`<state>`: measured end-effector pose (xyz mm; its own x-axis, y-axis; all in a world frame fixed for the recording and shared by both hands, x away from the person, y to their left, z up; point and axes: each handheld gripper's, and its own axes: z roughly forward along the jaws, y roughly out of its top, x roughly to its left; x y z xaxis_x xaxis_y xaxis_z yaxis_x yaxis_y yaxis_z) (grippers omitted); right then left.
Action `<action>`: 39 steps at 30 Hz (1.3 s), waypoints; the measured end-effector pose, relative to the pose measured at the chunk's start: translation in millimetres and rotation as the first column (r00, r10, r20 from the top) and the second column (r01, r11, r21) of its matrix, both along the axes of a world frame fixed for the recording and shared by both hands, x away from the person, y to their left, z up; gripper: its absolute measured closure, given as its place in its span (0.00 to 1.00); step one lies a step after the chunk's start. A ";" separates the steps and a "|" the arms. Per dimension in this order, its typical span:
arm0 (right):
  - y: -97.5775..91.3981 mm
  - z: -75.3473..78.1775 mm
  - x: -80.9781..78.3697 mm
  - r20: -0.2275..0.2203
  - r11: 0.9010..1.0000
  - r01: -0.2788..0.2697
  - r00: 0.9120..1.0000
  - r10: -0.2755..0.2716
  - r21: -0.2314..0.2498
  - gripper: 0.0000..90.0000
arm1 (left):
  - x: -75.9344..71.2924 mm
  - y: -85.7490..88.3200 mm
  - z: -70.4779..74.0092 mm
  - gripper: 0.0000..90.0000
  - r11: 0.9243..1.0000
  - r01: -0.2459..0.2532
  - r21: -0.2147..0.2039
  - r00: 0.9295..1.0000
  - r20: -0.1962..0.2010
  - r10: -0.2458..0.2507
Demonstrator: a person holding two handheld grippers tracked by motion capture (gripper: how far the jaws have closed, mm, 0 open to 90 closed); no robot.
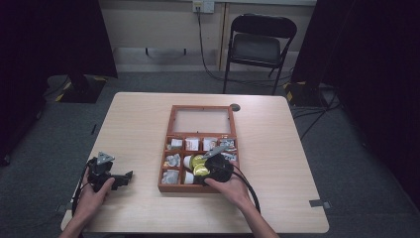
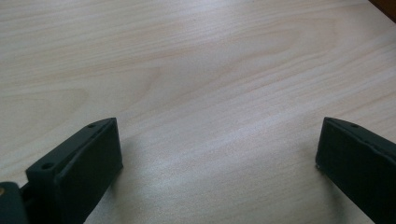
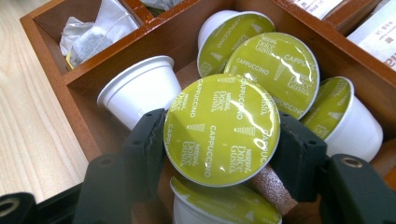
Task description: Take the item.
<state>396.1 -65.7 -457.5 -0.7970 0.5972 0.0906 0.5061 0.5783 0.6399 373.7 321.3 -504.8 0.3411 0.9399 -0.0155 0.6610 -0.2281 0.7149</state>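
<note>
My right gripper [image 3: 222, 135] is shut on a cappuccino capsule [image 3: 222, 128] with a green foil lid, a jaw pressing on each side of it. It hangs just over a compartment of the wooden box [image 3: 70, 81], among several other capsules [image 3: 273, 65], one lying on its white side [image 3: 140, 91]. In the high view the right gripper [image 1: 205, 171] is over the box's near middle compartments [image 1: 195, 166]. My left gripper [image 1: 126, 177] rests low over the bare table at the near left, open, with nothing between its fingers [image 2: 79, 163].
The wooden box [image 1: 163, 163] stands mid-table with its glass lid [image 1: 202, 120] laid open at the back. Its other compartments hold tea bags [image 3: 93, 32] and sachets [image 1: 192, 144]. A folding chair [image 1: 260, 44] stands beyond the table's far edge.
</note>
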 end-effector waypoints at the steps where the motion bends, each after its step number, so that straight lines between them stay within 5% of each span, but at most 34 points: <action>1: -0.2 0.3 0.0 0.000 1.000 0.000 1.000 0.000 0.000 0.44 | 0.0 0.0 0.0 0.00 1.000 0.000 0.000 1.000 0.000 0.000; 39: -9.2 13.2 -3.3 0.029 0.998 0.016 0.999 -0.018 0.062 0.44 | 0.0 0.0 0.0 0.00 1.000 0.000 -0.001 1.000 0.000 0.000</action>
